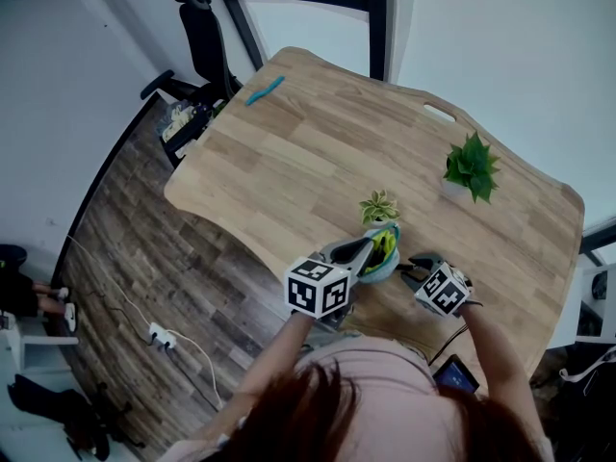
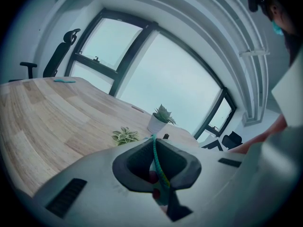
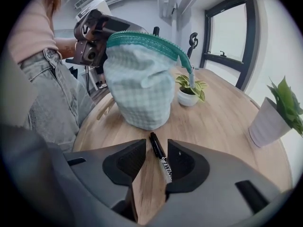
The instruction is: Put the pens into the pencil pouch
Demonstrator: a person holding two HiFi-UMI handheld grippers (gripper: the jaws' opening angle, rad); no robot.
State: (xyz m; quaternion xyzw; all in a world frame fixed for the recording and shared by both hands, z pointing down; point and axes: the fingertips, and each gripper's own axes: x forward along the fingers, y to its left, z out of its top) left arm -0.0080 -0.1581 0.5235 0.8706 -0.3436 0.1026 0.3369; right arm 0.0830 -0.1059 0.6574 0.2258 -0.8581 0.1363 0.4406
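Note:
A pale green checked pencil pouch (image 3: 139, 86) with a teal zipper rim stands on the wooden table (image 3: 227, 122). My left gripper (image 1: 368, 251) is shut on that rim (image 2: 155, 152) and holds the mouth up; the left gripper (image 3: 92, 39) also shows behind the pouch in the right gripper view. Yellow-green pens stick out of the pouch (image 1: 381, 248). A black marker pen (image 3: 164, 163) lies on the table just in front of the pouch. My right gripper (image 3: 156, 148) points down over it, open, one jaw on each side of the pen without pressing on it.
A small variegated plant (image 1: 379, 207) stands right behind the pouch, and a larger green plant (image 1: 471, 168) in a white pot is off to the right. A teal item (image 1: 264, 90) lies at the far table corner near an office chair (image 1: 202, 37). The table's near edge is close by.

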